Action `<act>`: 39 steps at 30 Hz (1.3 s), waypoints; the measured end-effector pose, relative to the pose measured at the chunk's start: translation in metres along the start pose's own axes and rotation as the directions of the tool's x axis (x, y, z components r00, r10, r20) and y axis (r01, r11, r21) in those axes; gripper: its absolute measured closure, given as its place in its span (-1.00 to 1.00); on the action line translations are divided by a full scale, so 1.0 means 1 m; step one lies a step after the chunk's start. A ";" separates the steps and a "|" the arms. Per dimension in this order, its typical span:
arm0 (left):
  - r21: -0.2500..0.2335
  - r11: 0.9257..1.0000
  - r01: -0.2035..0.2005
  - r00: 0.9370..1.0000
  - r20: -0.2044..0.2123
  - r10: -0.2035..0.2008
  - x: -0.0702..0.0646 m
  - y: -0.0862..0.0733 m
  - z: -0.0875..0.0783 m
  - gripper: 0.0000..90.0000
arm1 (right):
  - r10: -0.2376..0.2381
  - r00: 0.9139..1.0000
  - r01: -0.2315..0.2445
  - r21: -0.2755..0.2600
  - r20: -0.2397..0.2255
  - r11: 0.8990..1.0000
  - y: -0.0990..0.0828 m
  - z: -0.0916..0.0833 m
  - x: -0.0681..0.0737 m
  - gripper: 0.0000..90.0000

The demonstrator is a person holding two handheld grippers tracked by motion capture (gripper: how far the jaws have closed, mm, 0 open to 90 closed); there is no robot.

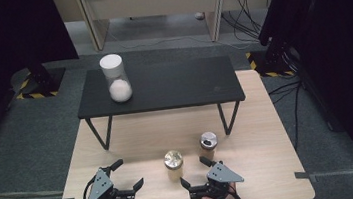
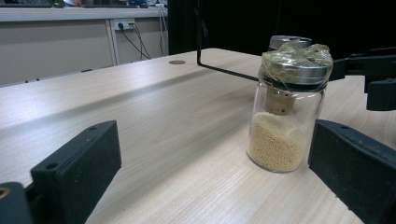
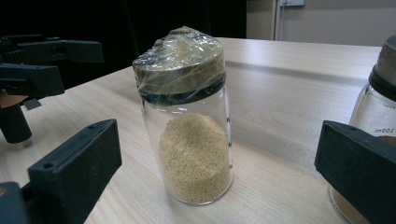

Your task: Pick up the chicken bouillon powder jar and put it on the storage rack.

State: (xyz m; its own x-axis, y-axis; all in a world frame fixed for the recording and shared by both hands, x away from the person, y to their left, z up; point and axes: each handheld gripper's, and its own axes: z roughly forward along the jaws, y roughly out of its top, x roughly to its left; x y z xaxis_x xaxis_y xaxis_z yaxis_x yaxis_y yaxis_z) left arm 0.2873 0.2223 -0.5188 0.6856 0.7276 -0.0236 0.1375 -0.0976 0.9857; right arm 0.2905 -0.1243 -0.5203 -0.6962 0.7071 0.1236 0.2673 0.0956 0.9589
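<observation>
A small glass jar of yellow grains (image 1: 173, 161), its lid wrapped in clear film, stands on the light wooden table (image 1: 134, 139) near the front. My left gripper (image 1: 129, 173) is open to the left of it, and my right gripper (image 1: 193, 171) is open just to its right. From the left gripper view the grain jar (image 2: 286, 121) stands ahead and right, beyond my open left gripper (image 2: 215, 179). The same jar (image 3: 189, 121) stands centred ahead of my open right gripper (image 3: 215, 175). Neither gripper touches it.
A second jar with a grey lid (image 1: 208, 143) stands right of the grain jar and behind it; this second jar (image 3: 380, 93) is close to my right jaw. A low black table (image 1: 163, 86) at the back carries a tall clear canister (image 1: 116, 78) with white contents.
</observation>
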 end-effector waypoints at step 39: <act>0.005 1.000 0.019 1.000 0.001 -0.019 0.001 -0.004 0.001 -0.96 | -0.040 0.999 0.040 0.028 0.017 0.999 0.008 0.028 0.006 -0.95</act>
State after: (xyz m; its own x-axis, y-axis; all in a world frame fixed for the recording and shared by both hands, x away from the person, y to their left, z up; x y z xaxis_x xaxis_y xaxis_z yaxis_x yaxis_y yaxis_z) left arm 0.2886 0.2230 -0.5225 0.6833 0.7289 -0.0424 0.1542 -0.0874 0.9842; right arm 0.3065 -0.0999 -0.5192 -0.6948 0.7147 0.0808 0.2579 0.1427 0.9556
